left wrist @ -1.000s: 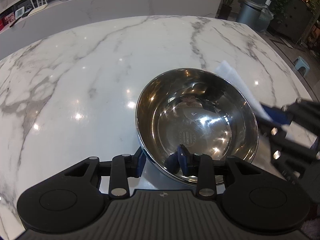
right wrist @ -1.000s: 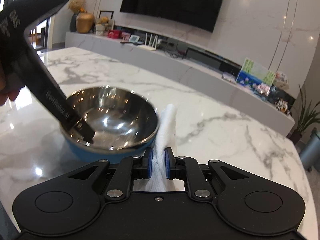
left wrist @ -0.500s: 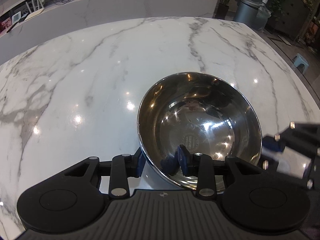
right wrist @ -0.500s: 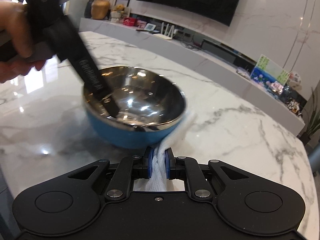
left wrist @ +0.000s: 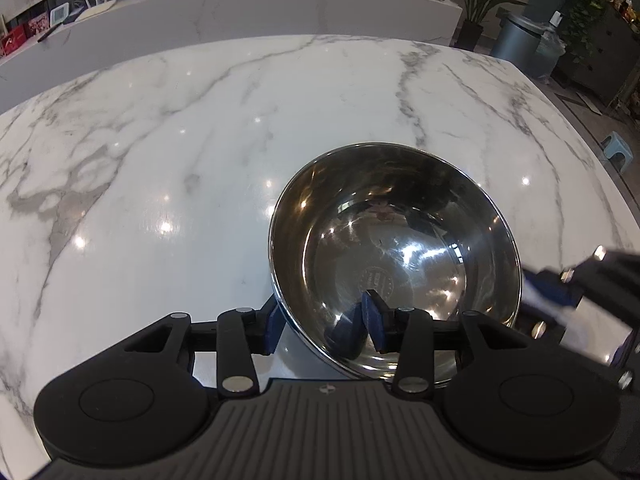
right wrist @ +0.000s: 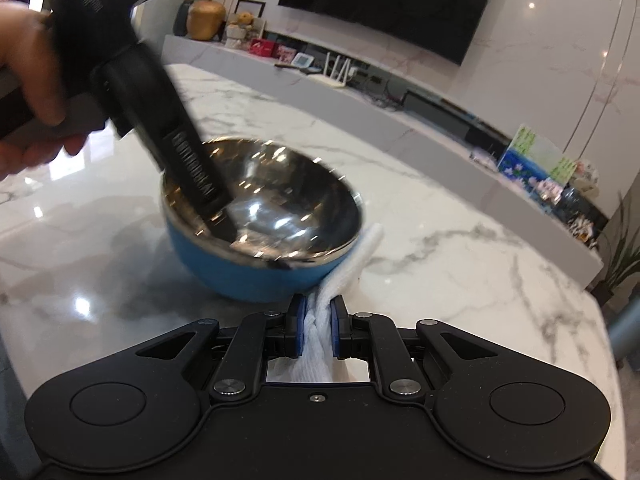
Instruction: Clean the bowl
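Pinching the near rim of the bowl, the left gripper has one finger inside and one outside, on the marble worktop. Only the right view shows the bowl's blue outside and the right gripper clamped on a white cloth touching it.

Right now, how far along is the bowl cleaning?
Setup done: left tongs grip the bowl by its rim, one finger inside. In hand: right tongs pinch the white cloth, which lies outside the bowl. Left: wiping the interior.
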Demonstrator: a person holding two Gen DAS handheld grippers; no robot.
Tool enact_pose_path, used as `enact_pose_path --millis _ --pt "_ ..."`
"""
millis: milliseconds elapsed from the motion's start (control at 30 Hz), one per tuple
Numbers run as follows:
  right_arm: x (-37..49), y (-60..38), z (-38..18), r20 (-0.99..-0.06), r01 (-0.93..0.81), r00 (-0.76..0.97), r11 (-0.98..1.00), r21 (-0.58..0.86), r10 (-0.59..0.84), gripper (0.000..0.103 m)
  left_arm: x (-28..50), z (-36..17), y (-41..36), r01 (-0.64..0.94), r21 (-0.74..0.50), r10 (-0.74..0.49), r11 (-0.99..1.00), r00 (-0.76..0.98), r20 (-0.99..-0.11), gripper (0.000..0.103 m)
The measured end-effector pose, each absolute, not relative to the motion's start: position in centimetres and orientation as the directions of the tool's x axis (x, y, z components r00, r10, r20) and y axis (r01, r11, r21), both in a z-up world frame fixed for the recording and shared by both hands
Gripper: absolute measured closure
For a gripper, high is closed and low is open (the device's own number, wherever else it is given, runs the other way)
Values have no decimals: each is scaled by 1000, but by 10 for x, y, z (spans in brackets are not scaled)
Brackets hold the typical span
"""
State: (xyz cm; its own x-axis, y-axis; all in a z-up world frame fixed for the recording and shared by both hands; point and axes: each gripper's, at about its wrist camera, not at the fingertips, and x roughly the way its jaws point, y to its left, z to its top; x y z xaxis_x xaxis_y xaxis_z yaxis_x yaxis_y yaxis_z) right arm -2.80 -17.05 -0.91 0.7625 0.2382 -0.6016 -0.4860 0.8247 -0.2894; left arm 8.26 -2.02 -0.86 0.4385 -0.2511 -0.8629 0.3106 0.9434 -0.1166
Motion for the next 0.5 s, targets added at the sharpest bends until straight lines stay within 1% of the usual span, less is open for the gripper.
enact_pose_path --millis 167,333,500 --pt "-25 -171 -7 -596 -487 769 816 -310 233 92 81 -9 -21 308 -119 -254 944 446 -858 63" --pt "-22 -172 -6 -589 -489 775 808 -330 228 92 82 -8 -21 297 -108 -240 949 453 -858 70" --pt "-24 -170 -6 -593 -498 772 798 -339 230 92 84 -7 -23 309 -92 -234 947 465 -854 71"
